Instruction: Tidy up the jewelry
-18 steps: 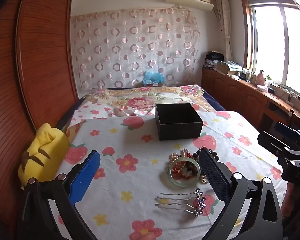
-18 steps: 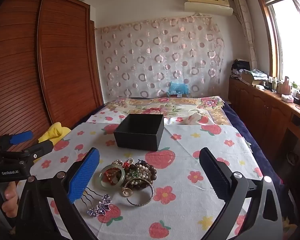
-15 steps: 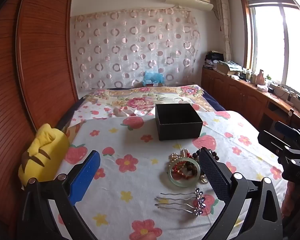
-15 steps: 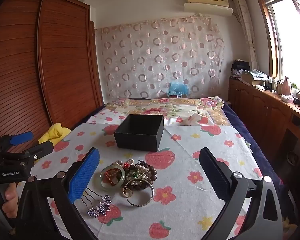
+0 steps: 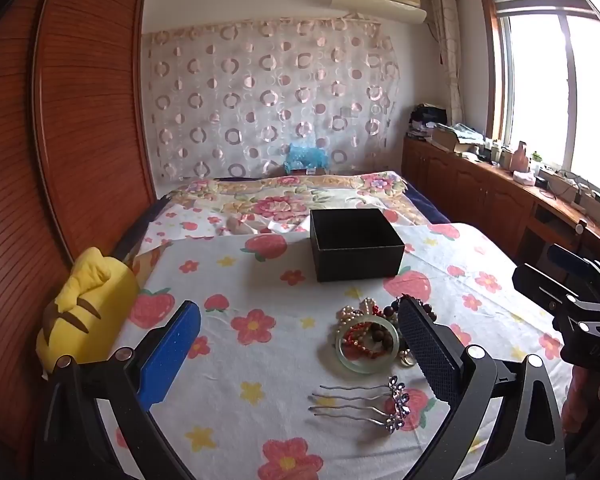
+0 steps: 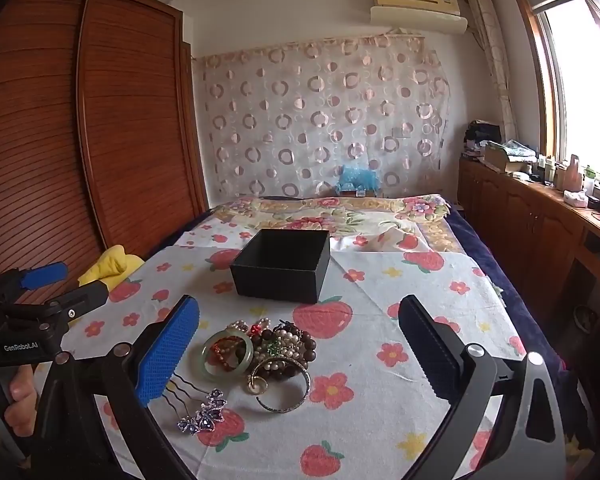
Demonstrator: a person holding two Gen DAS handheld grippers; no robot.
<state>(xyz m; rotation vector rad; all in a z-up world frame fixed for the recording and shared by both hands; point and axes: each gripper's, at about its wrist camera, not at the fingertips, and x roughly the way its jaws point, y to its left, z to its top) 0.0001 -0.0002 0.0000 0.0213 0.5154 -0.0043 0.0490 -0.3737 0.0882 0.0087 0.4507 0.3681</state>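
Note:
An open black box (image 5: pixel 356 243) (image 6: pixel 282 264) stands on the flowered cloth, empty as far as I can see. In front of it lies a heap of jewelry: a pale green bangle (image 5: pixel 367 347) (image 6: pixel 228 354), bead bracelets (image 6: pixel 286 342), a metal bangle (image 6: pixel 283 390) and a purple-flowered hair comb (image 5: pixel 364 402) (image 6: pixel 202 410). My left gripper (image 5: pixel 300 356) is open and empty, hovering above the cloth just left of the heap. My right gripper (image 6: pixel 300 354) is open and empty above the heap.
A yellow plush toy (image 5: pixel 85 312) lies at the cloth's left edge beside the wooden wardrobe (image 5: pixel 60 120). Wooden cabinets (image 6: pixel 540 240) with clutter run under the window on the right. The flowered bedspread (image 5: pixel 292 200) stretches behind the box.

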